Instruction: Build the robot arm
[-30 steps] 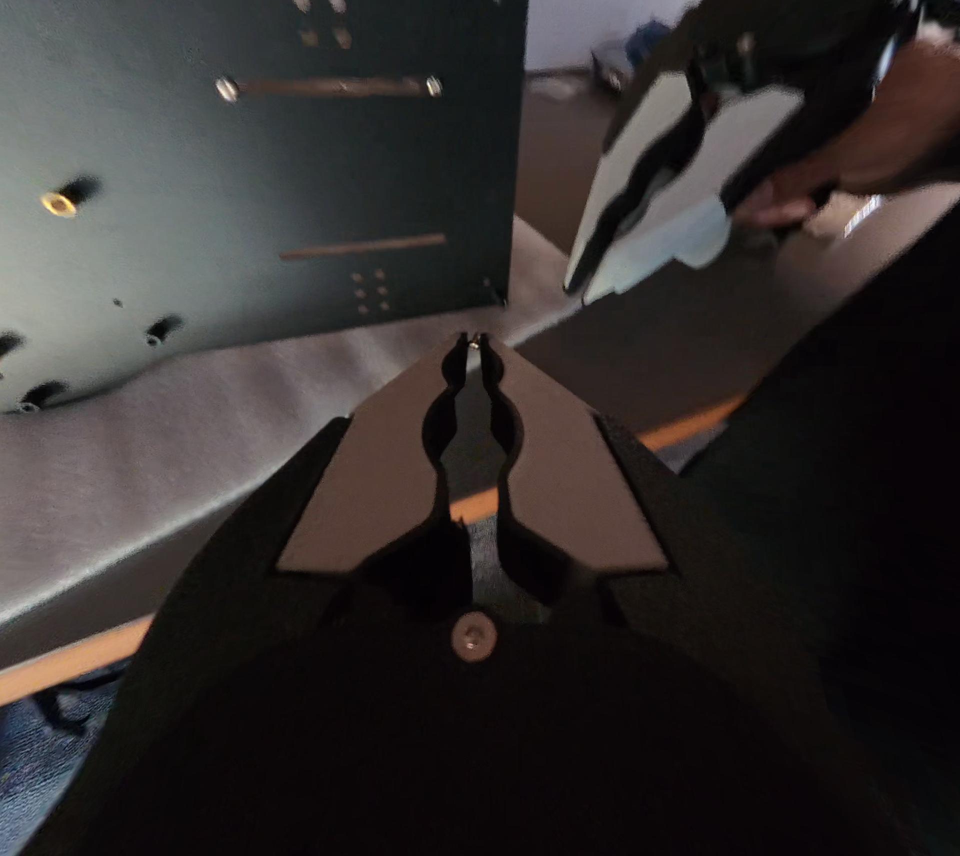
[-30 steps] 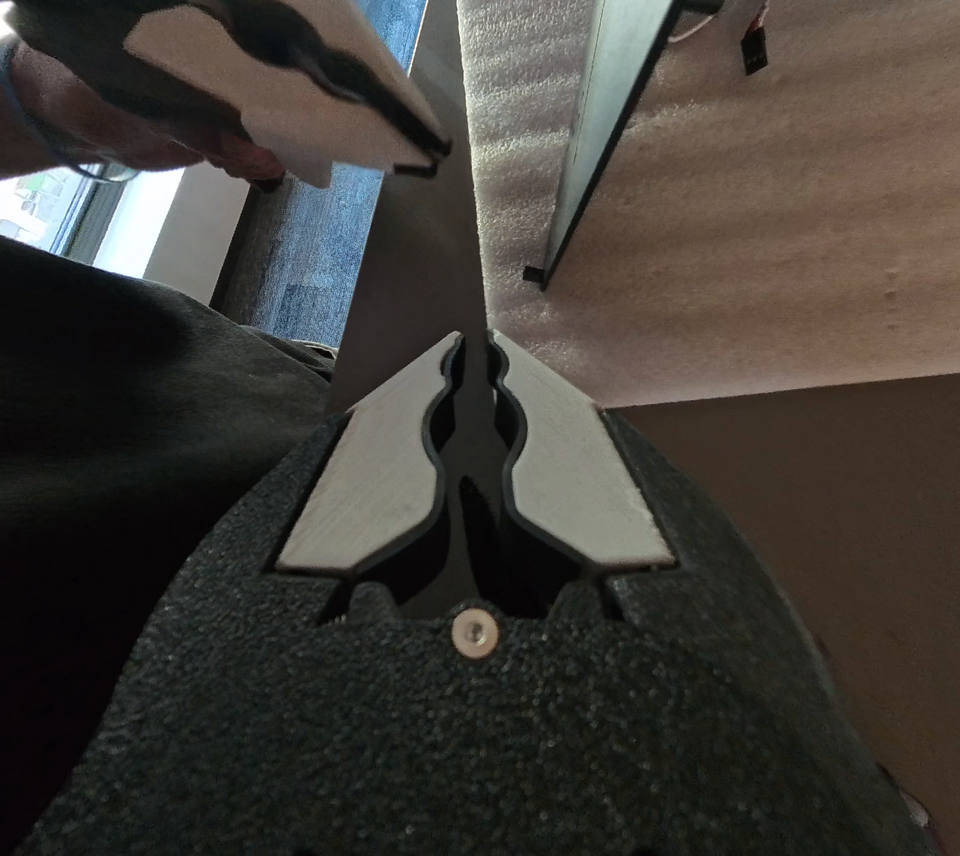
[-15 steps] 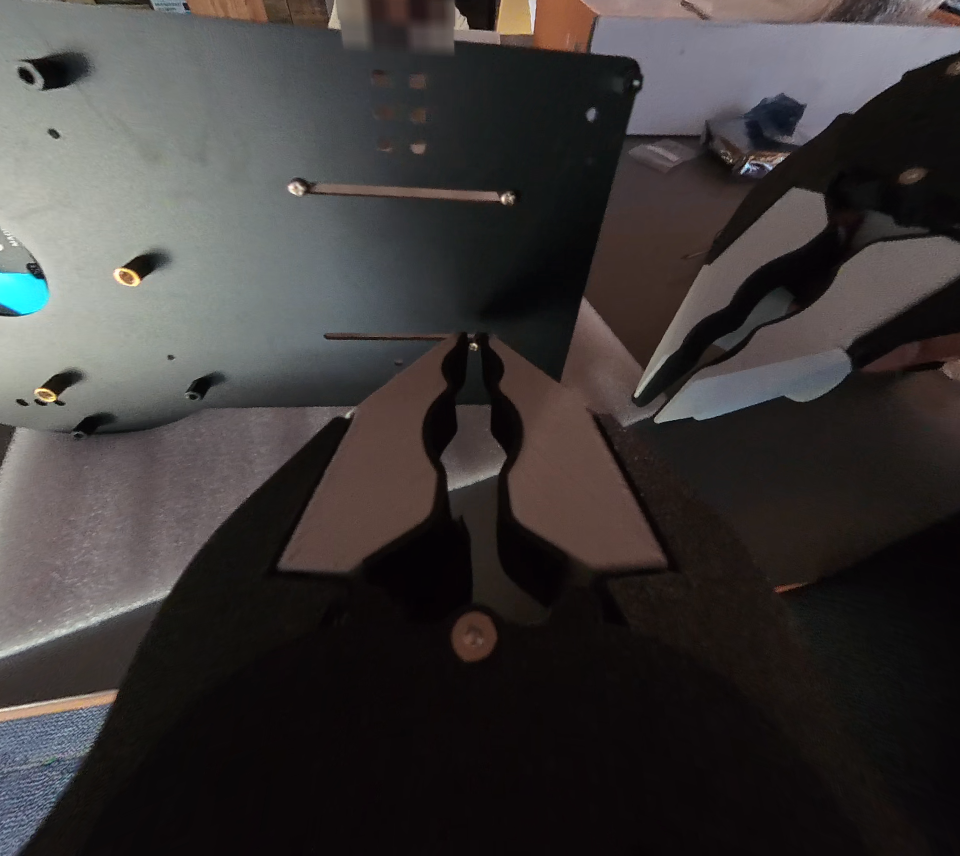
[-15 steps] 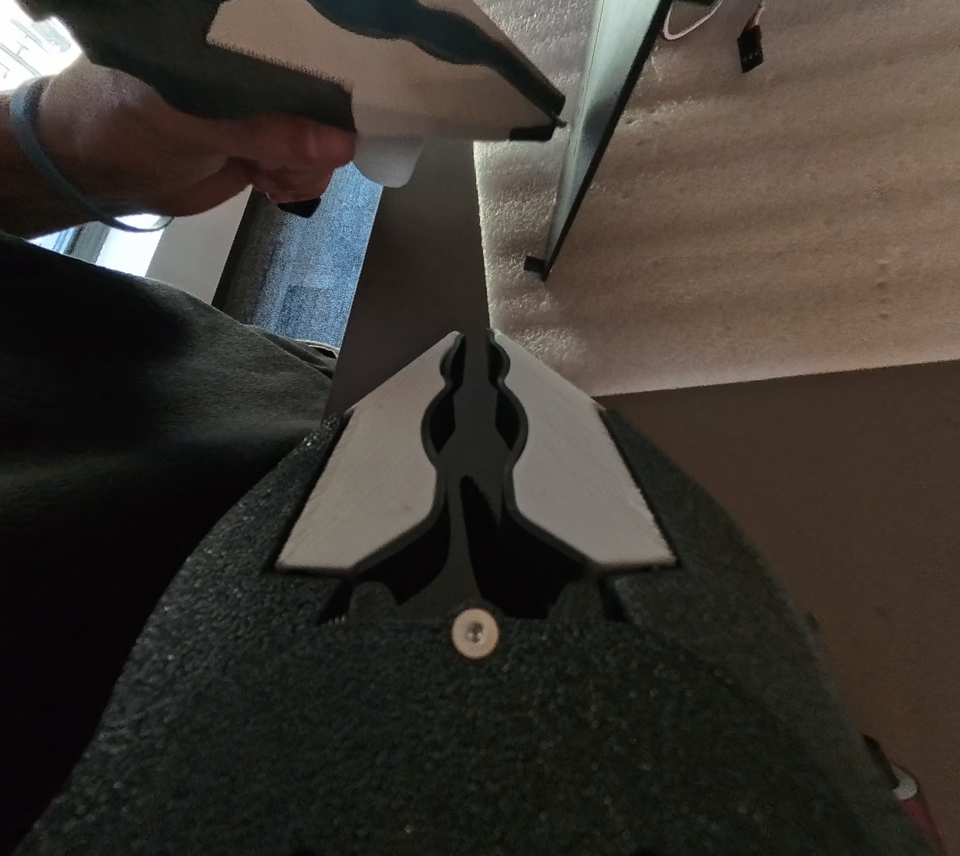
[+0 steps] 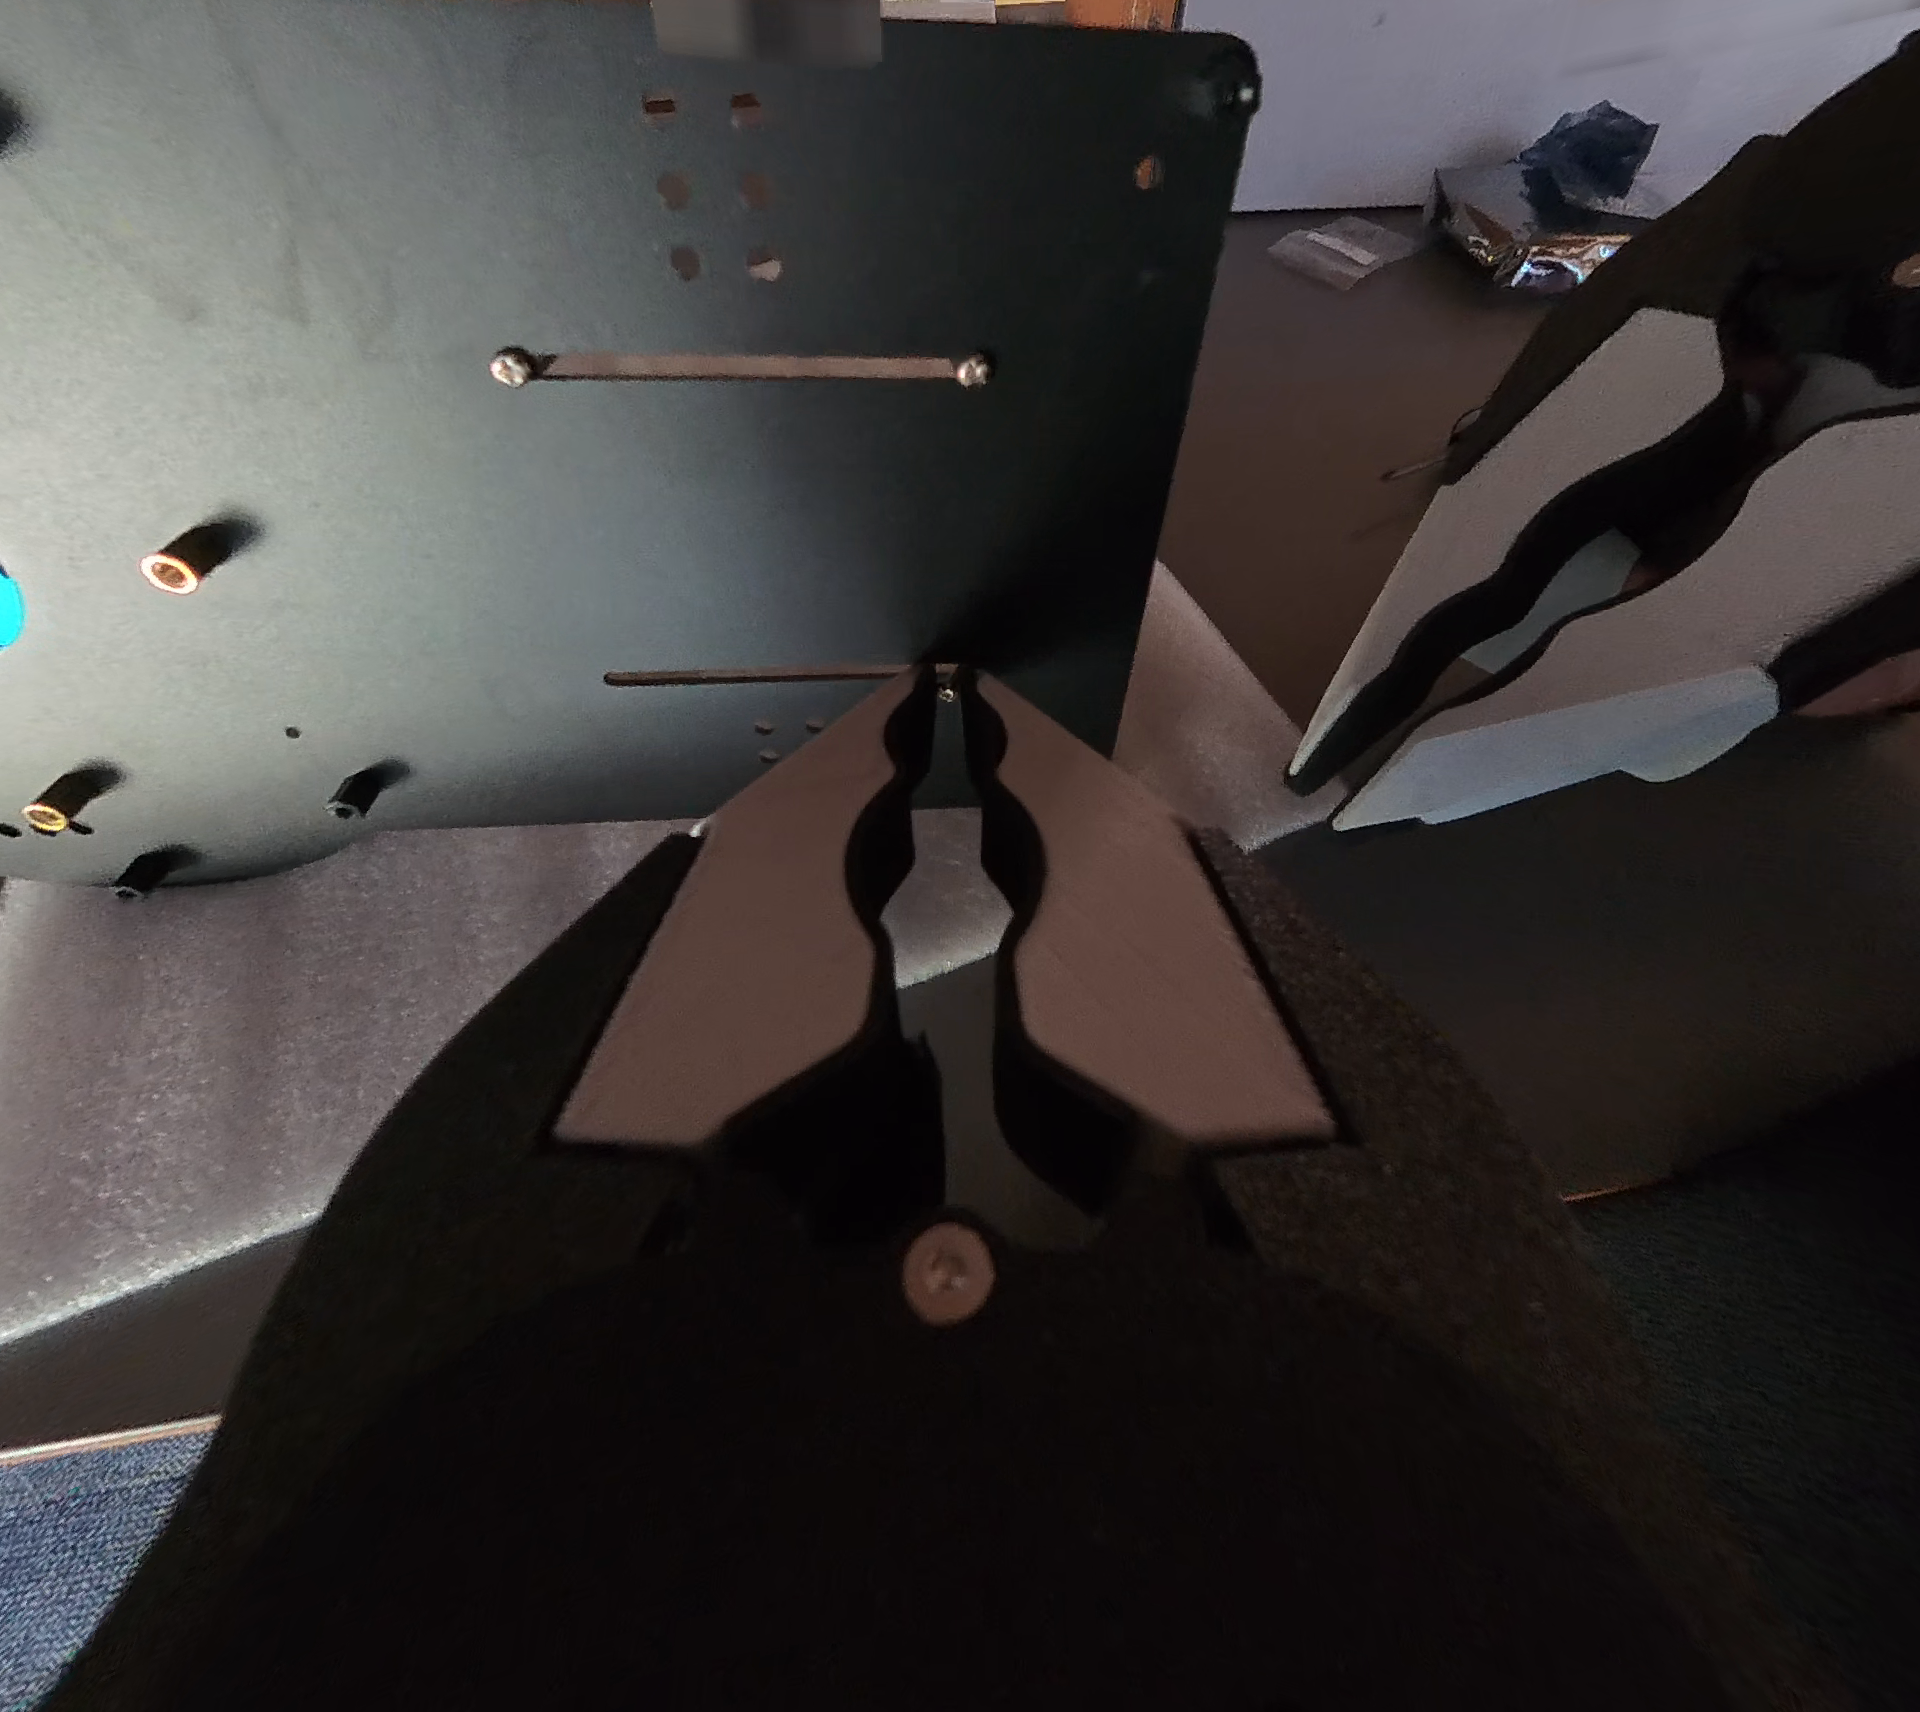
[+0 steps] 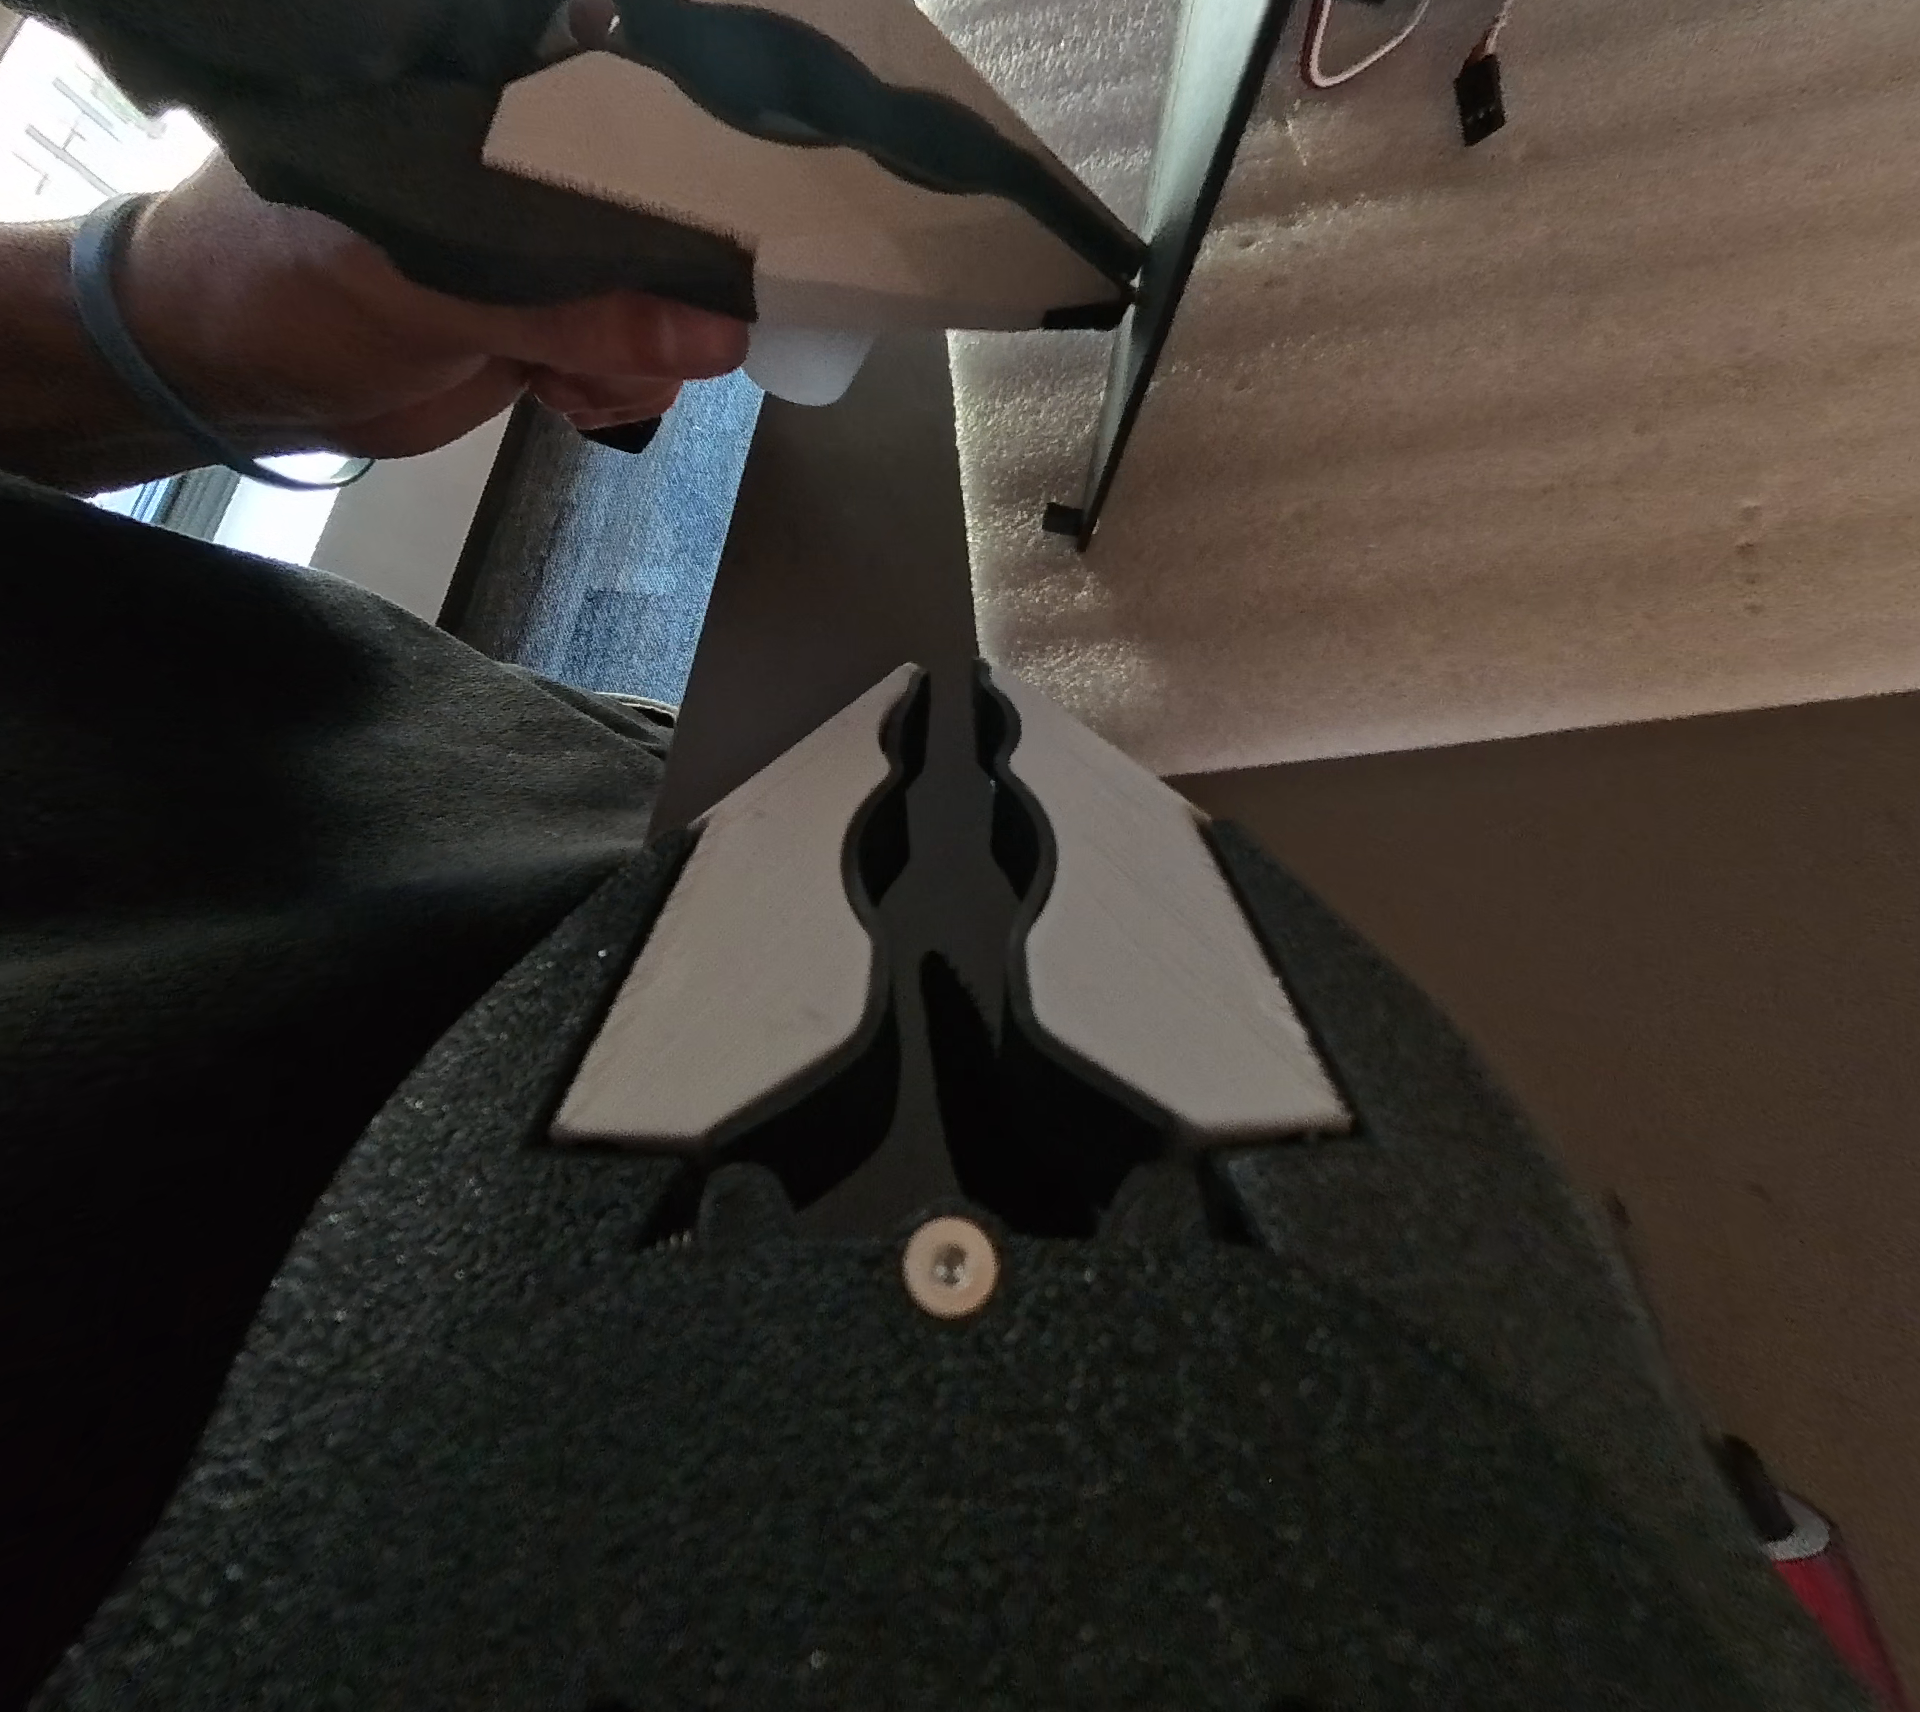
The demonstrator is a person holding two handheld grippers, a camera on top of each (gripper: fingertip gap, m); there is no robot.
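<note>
Left gripper (image 5: 943,688) had its fingers nearly closed, pinching a tiny screw (image 5: 945,694) at the tips. The tips sat right at the face of the upright black metal plate (image 5: 520,291), at the right end of its lower slot (image 5: 758,676), low near the plate's right edge. Plate stood on edge on a sheet of foam (image 6: 1455,436) on the table (image 6: 1558,987). Right gripper (image 6: 948,675) was held well back from the plate over the table near the foam edge, fingers a narrow gap apart with nothing between them. Brass standoffs (image 5: 171,571) stuck out of the plate's left side.
</note>
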